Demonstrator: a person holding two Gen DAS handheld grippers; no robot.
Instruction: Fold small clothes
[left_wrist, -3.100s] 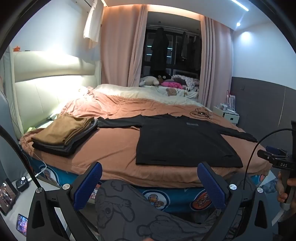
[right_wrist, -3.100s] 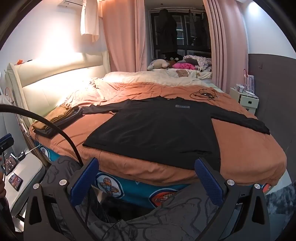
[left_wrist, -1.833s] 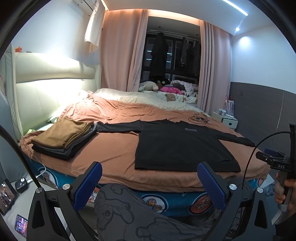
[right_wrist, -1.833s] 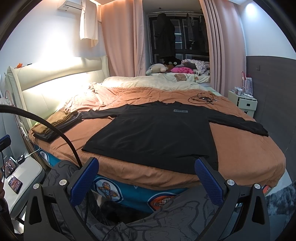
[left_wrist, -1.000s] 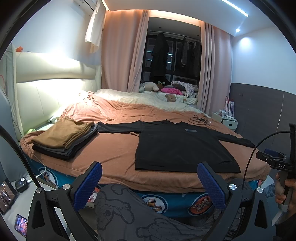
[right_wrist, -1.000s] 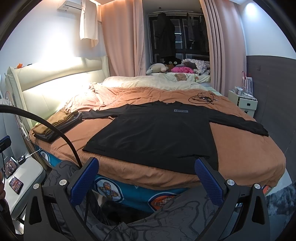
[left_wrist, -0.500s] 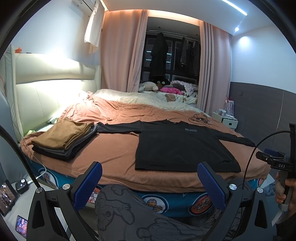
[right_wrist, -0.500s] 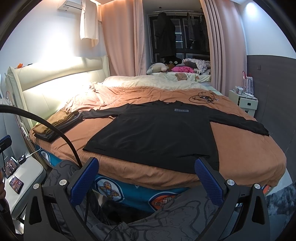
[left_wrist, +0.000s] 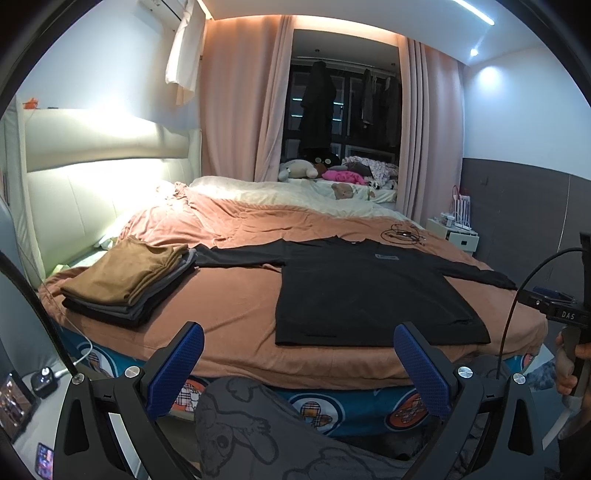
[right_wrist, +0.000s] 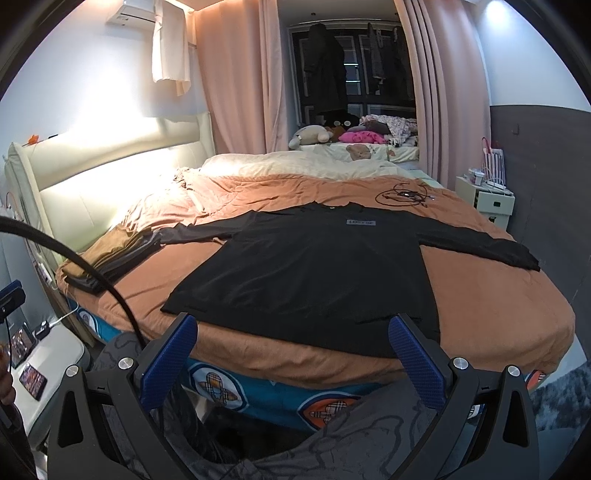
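A folded stack of brown and grey clothes (left_wrist: 125, 284) sits at the bed's left edge; the black long-sleeved shirt (right_wrist: 314, 266) lies flat, unfolded. I hold my left claw (left_wrist: 299, 365) and right claw (right_wrist: 295, 354) wide, empty.

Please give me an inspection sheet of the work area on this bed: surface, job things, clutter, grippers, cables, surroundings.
Surface: bed with an orange-brown cover, creased toward the headboard.
Job's things: black long-sleeved shirt spread flat, sleeves out; stack of folded clothes at the bed's left edge, brown piece on top.
Clutter: soft toys behind the bed.
Grippers: left gripper and right gripper both with jaws open, empty, short of the bed.
Cables: tangled black cable past the shirt's collar.
Surroundings: pink curtains, white bedside cabinet.
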